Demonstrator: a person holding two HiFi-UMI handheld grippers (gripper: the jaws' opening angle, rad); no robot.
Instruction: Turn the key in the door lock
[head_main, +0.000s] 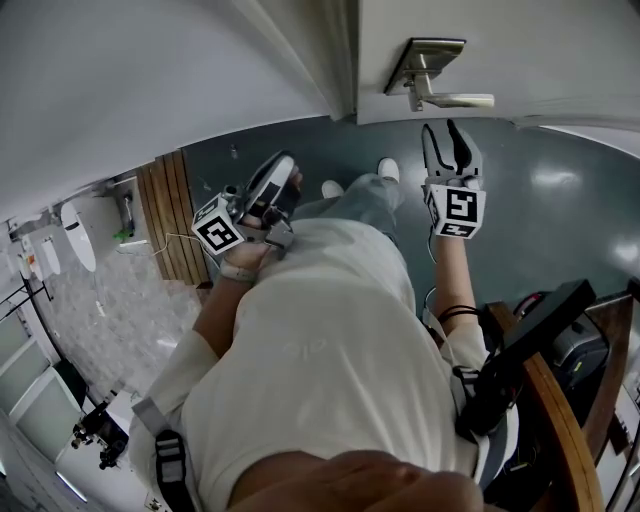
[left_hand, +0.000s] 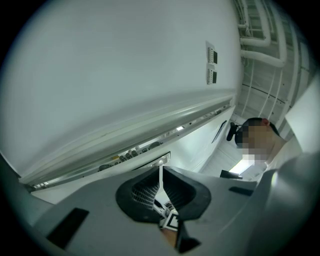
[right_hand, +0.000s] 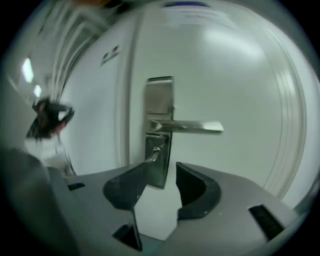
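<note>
**A:** What's the biggest thing there?

**B:** A white door (right_hand: 235, 75), standing over a dark grey floor (head_main: 560, 200).

**A:** And the tools?

**B:** The right tool (right_hand: 161, 170) is held up to the door just under the handle, pointing at the lock. Its jaws stand wide apart and clamp nothing. The left tool (left_hand: 160, 172) is held back near the person's chest, well apart from the door. Its jaws are together with nothing between them, and it faces a plain white wall.

**A:** What's on the door?

**B:** A tall metal lock plate (right_hand: 159, 100) near the door's edge, with a lever handle (right_hand: 192, 126) lying level across it.

**A:** Where's the key?

**B:** The key (right_hand: 154, 155) sits in the lock, low on the plate under the handle. It sticks out just above the tip of the right tool's left-hand jaw. I can't tell whether they touch.
</note>
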